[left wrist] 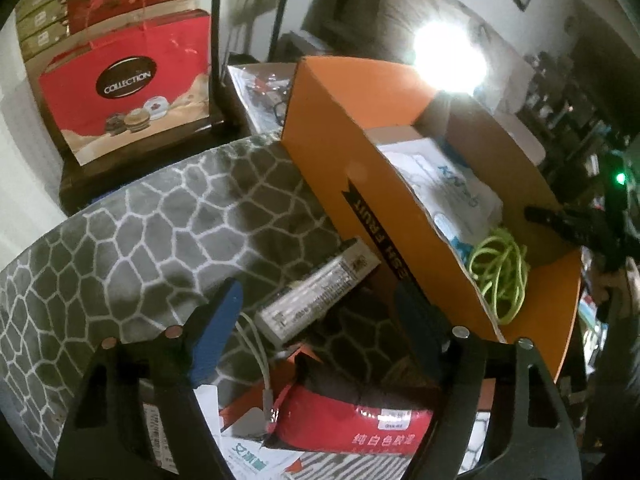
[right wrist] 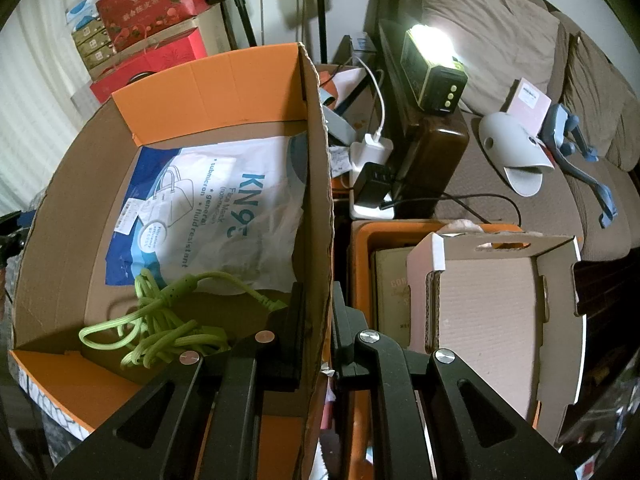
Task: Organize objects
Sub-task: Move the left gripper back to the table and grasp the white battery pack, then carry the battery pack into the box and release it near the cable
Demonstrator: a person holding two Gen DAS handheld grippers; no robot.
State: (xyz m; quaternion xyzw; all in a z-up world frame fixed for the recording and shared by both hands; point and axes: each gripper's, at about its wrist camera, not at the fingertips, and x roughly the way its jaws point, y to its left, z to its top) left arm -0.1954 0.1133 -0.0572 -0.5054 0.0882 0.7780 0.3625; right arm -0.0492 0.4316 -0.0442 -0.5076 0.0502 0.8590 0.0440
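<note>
I pin the orange box [right wrist: 224,76] wall in the right gripper [right wrist: 316,320], keep the left gripper [left wrist: 320,320] wide astride the white carton [left wrist: 316,292], then square up before closing, box at two o'clock.

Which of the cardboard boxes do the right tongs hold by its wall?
The orange box holding the mask pack and green cable; the right tongs clamp its wall. The neighbouring box is untouched.
</note>
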